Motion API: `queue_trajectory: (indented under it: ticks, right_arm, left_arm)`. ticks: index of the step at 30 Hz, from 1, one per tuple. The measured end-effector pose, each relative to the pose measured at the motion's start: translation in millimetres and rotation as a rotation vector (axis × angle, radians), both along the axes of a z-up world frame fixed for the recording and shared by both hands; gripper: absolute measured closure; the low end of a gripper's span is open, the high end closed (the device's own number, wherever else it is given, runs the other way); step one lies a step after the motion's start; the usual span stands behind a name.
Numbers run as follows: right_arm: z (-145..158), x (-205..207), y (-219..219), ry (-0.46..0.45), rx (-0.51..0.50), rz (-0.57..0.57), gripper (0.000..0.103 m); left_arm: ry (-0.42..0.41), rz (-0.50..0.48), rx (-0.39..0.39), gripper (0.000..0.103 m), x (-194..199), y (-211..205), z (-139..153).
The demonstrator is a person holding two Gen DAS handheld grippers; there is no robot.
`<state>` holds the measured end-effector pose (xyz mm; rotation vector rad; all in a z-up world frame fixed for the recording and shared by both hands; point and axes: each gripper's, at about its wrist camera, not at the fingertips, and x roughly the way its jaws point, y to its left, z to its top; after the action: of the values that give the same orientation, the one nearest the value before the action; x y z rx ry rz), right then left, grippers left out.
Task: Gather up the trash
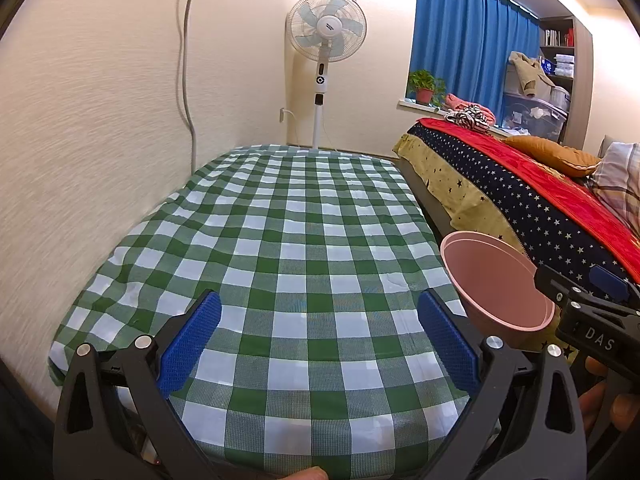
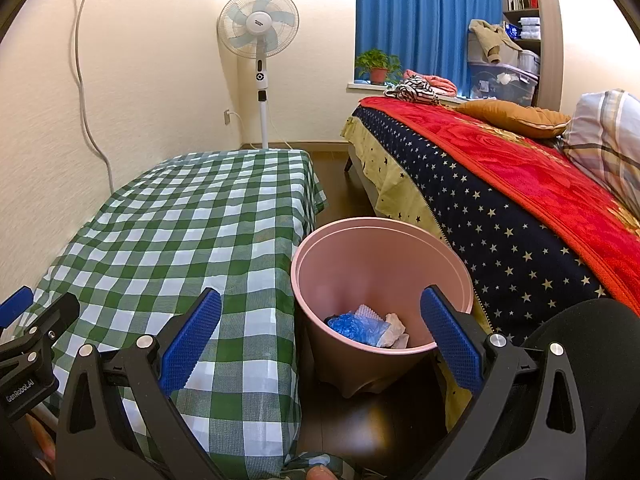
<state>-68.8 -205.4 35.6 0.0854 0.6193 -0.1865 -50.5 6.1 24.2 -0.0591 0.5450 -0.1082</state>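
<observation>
A pink trash bin (image 2: 380,268) stands on the dark floor between the checked table and the bed; it also shows in the left wrist view (image 1: 496,284). Inside it lie a crumpled blue wrapper (image 2: 356,326) and white paper scraps (image 2: 394,330). My right gripper (image 2: 320,338) is open and empty, above the bin's near rim. My left gripper (image 1: 318,338) is open and empty, above the near part of the table with the green-and-white checked cloth (image 1: 280,240). No trash shows on the cloth. The right gripper's body (image 1: 592,320) shows at the right edge of the left wrist view.
A bed with a starry sheet and red blanket (image 2: 520,200) runs along the right, close to the bin. A standing fan (image 2: 259,40) is at the far wall beyond the table. A potted plant (image 2: 378,66) sits on the windowsill by blue curtains. A wall borders the table's left side.
</observation>
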Motion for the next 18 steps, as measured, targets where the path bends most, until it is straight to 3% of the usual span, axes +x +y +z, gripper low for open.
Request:
queue_trajectory:
  ticks: [18]
  right_arm:
    - [0.2, -0.6, -0.4, -0.003, -0.002, 0.0, 0.005]
  left_arm:
    - [-0.001, -0.004, -0.003, 0.008, -3.4, -7.3, 1.2]
